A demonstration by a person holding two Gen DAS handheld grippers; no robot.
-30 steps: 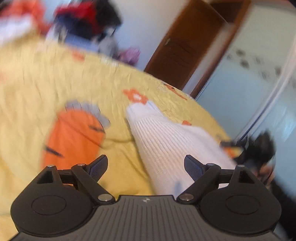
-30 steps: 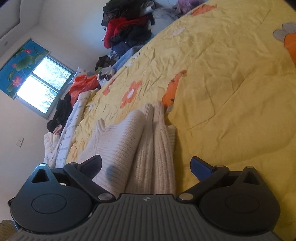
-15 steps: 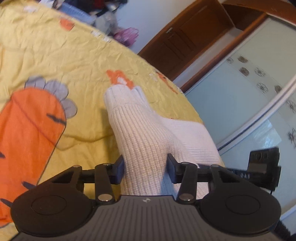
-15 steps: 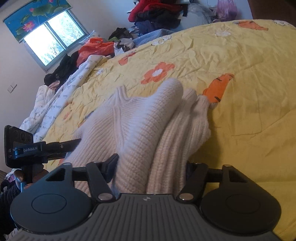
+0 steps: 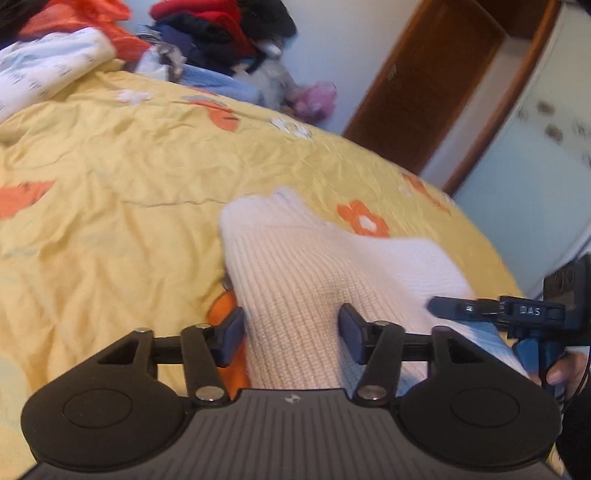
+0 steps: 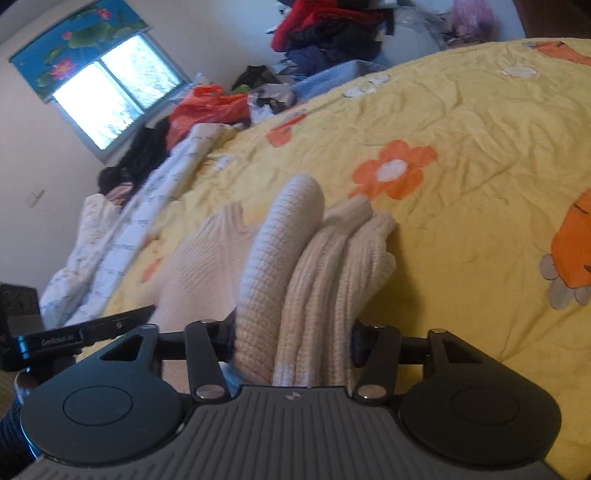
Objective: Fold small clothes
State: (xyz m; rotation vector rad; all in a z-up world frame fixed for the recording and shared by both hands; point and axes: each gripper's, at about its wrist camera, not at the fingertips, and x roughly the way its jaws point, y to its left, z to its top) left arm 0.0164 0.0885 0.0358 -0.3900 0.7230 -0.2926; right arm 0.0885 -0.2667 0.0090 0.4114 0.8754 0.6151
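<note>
Left wrist view: left gripper (image 5: 291,332) closed partway on a bunched fold of the cream knit sweater (image 5: 295,288); both blue pads press into the knit, with the fabric filling the gap between them. Sweater runs from the jaws away toward centre frame, where its far end lies on the yellow quilt (image 5: 110,221). Near right, the other tool and a hand (image 5: 561,369) on its blue handle, just beside the sweater's right edge. An orange print shows under the left pad. Far left, a white printed blanket (image 5: 44,74); far centre, a clothes pile (image 5: 221,26) in red, dark and blue. Far right, a brown door (image 5: 424,85).

Right wrist view: right gripper (image 6: 291,339) pinched on several stacked folds of the sweater (image 6: 314,258); both fingers are buried against the knit and little of the pads shows. Folds stand up in ridges between the jaws, and the rest spreads left and flat onto the quilt (image 6: 480,129). Near left, the left tool's black finger lies over the spread part. Orange flower (image 6: 393,170) just beyond the sweater's far end. Far left, a window (image 6: 114,88) under a blue lotus blind; far centre, the clothes pile (image 6: 325,26).
</note>
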